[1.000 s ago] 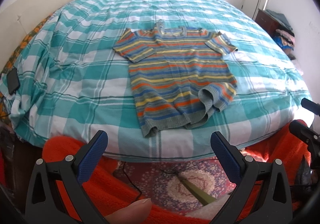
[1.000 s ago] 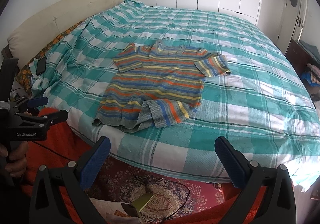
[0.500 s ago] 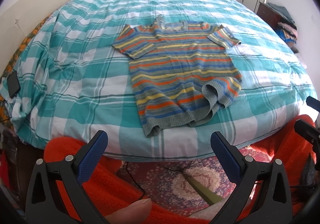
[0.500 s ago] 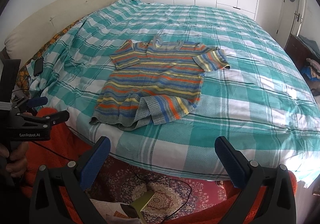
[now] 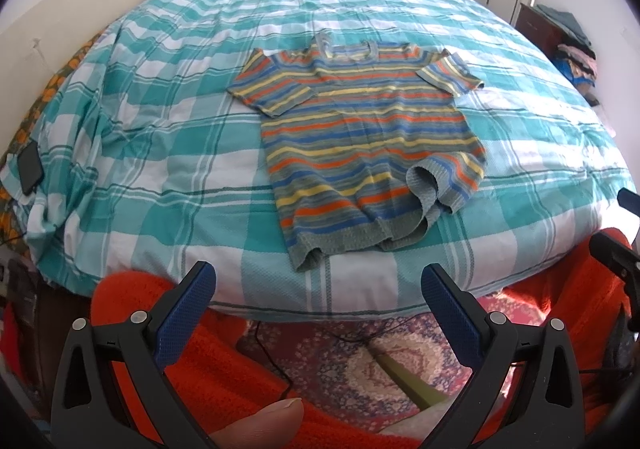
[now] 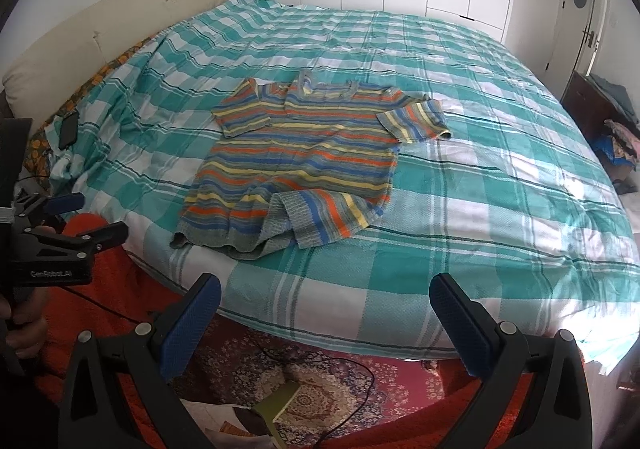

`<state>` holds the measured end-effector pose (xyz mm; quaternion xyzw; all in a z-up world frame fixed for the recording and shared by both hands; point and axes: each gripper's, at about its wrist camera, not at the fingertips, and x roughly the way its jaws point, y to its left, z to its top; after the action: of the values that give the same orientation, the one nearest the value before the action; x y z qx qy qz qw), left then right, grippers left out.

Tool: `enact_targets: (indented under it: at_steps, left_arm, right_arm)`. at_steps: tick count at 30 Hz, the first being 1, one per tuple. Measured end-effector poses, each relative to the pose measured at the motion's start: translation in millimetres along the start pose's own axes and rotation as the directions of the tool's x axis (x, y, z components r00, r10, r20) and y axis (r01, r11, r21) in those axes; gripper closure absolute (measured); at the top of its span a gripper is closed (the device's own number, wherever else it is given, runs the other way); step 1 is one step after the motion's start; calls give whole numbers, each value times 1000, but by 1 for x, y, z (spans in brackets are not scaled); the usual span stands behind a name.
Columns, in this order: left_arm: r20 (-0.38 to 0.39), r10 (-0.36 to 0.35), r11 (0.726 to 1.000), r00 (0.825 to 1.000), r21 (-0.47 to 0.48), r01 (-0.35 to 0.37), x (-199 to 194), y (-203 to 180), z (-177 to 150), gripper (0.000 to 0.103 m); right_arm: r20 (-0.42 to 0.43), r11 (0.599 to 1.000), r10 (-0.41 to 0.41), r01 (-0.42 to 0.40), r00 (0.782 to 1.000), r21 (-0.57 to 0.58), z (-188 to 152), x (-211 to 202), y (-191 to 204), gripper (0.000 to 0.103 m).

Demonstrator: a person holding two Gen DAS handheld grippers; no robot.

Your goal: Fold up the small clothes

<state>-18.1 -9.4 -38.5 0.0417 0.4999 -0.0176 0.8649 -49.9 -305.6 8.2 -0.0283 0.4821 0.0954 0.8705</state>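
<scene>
A small striped knit sweater [image 5: 360, 133] in orange, blue, yellow and grey lies flat on the bed, neck away from me; it also shows in the right wrist view [image 6: 304, 157]. Its lower right hem corner [image 5: 444, 185] is turned up over the body. My left gripper [image 5: 316, 297] is open and empty, held off the near edge of the bed below the hem. My right gripper [image 6: 326, 305] is open and empty, also off the near edge. The left gripper also shows at the left of the right wrist view [image 6: 60, 225].
The bed carries a teal and white checked cover [image 5: 160, 97]. A cream headboard [image 6: 100, 29] stands at the left. A dark phone [image 5: 30, 169] lies at the bed's left edge. A patterned rug with a cable [image 5: 360, 353] is on the floor. Clothes are piled on a dresser [image 5: 568, 49] at the right.
Both grippers have moved forward toward the bed, so the sweater looks nearer and lower in both views. The jaws have stayed open. The sweater has not moved.
</scene>
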Motion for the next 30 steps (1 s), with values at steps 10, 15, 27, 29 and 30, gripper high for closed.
enact_targets:
  at_steps: [10,15,27,29,30]
  left_arm:
    - [-6,6,999,1000,34,-6,-1,-7,-2,1]
    - [-7,8,999,1000,35,-8,-1,-10,-2,1]
    - [-86,11,992,996,-127,-22,27,37,-6,1]
    - [-116,-11,985,993,-174,-9,33,50,-10,2]
    - [-122,-16,981,992,-193,-8,35,55,-13,2]
  right_arm:
    - [-14,989,-141,141,990,-35,3,-4,1,0]
    - [-24,990,-141,140,990,-33,1,-3,-1,0]
    - [69,999,37,-36,997,-5,3,24,-41,0]
    - [-10,986,131,-129,991,106,2,62,-64,2]
    - [-49,959,216,-203,975,196,-1,85,-76,11]
